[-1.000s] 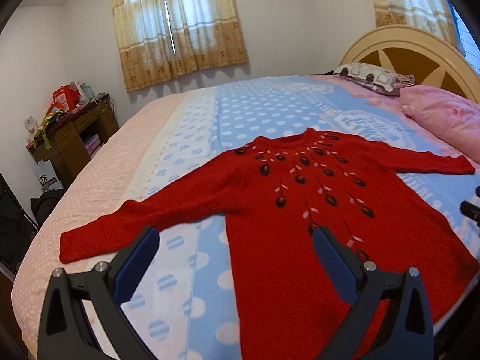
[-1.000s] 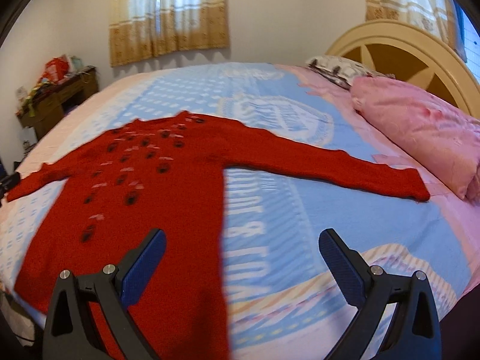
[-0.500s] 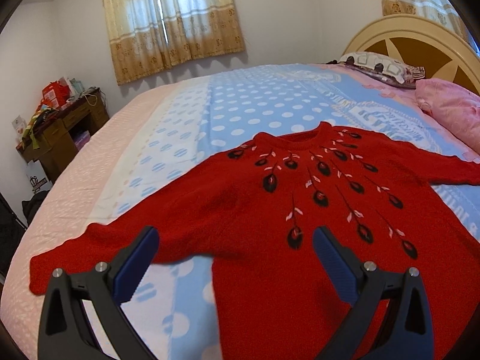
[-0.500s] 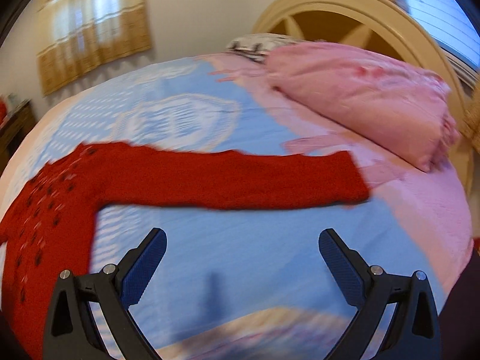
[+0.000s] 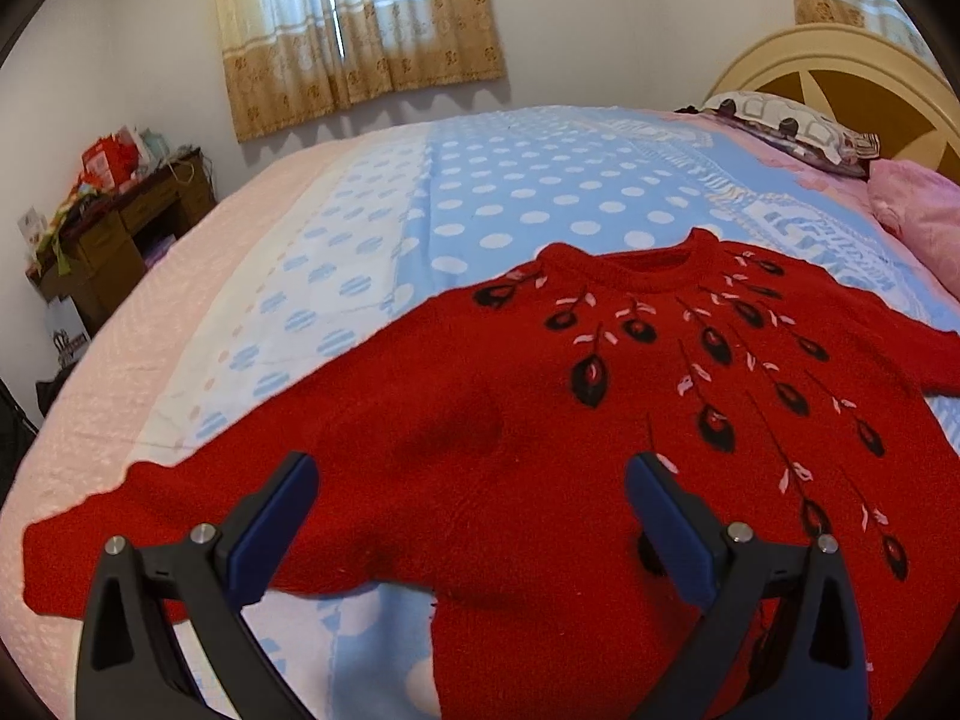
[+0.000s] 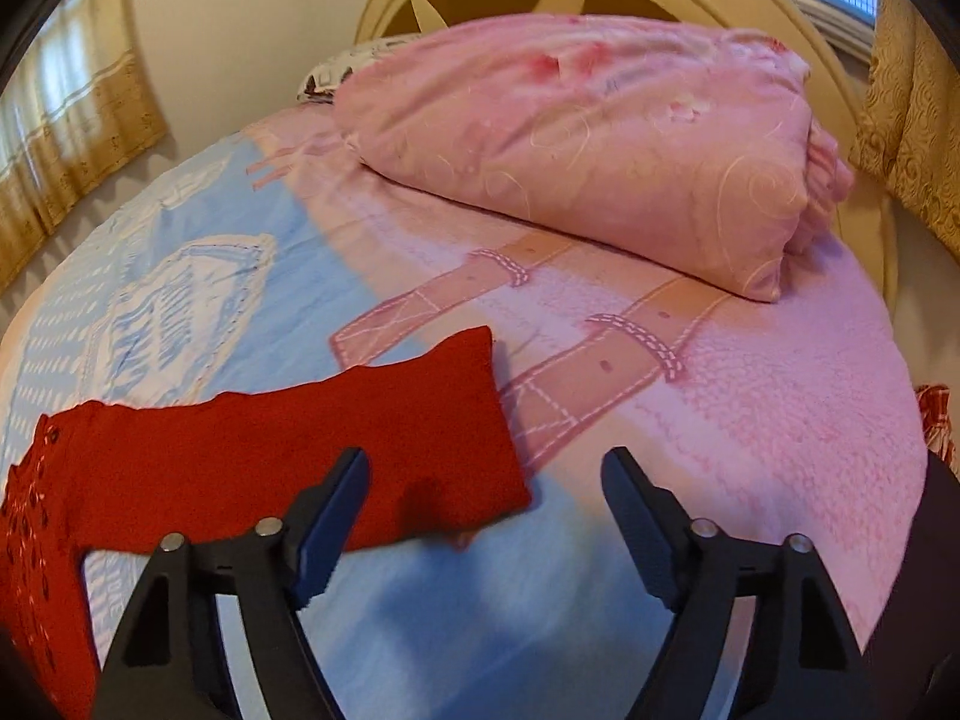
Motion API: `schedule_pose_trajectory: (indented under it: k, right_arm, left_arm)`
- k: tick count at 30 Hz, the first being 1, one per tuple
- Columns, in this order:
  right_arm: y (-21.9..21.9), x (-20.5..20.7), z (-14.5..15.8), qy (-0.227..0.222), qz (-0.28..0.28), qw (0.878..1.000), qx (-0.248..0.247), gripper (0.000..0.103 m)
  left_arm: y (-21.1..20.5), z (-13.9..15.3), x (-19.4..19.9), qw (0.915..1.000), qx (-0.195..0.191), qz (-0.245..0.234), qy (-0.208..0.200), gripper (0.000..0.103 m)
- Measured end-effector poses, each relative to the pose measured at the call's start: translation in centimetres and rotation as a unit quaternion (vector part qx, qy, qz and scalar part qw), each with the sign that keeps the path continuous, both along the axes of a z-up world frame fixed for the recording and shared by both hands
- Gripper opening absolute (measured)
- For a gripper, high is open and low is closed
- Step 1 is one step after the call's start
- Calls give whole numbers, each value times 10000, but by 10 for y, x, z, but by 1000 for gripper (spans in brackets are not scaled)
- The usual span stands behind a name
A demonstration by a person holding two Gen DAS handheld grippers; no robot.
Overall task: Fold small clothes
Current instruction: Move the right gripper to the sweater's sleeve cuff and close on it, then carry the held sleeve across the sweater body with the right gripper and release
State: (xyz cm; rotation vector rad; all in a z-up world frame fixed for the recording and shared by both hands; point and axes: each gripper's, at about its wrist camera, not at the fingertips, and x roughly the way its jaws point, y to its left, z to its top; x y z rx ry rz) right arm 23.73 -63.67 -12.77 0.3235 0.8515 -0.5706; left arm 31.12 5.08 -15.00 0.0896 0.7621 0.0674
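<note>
Red knitted sweater (image 5: 540, 420) lies flat across the frame under the released left gripper (image 5: 471, 516), while the right gripper (image 6: 483, 498), jaws closing on nothing, hovers beside its sleeve cuff (image 6: 456, 420).

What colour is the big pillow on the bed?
Pink with pale swirls, seen best in the right wrist view: the pillow.

Red sweater (image 5: 480, 450) with black-pink leaf motifs; blue polka-dot bedspread (image 5: 540, 180); seemingly swirl-patterned pink pillow (image 6: 600, 138)

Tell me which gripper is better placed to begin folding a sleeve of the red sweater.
Probably the right gripper. Its jaws are closing right over the cuff end of the red sweater. The left gripper is open over the other sleeve near the shoulder, far from that cuff.
</note>
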Motion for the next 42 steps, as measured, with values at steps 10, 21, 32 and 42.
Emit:
schedule_pose_trajectory:
  k: [10,21,32,42]
  right_arm:
    - [1,34,-16,378,192,9989,196,18]
    - [61,66,28,-39,871,9962,-85,10]
    - [133,101,47,-80,1608,9865,-313,8]
    - [200,117,77,-300,2245,9730,-444,8]
  left_arm:
    - [10,-3,2,9996,-270,47,1,103]
    - [19,-3,-1,9986,-526,67,-78,103]
    - [24,-2,-5,9977,-650,57,-179,103]
    - [25,-1,-9,9963,-814,-59,-259,103]
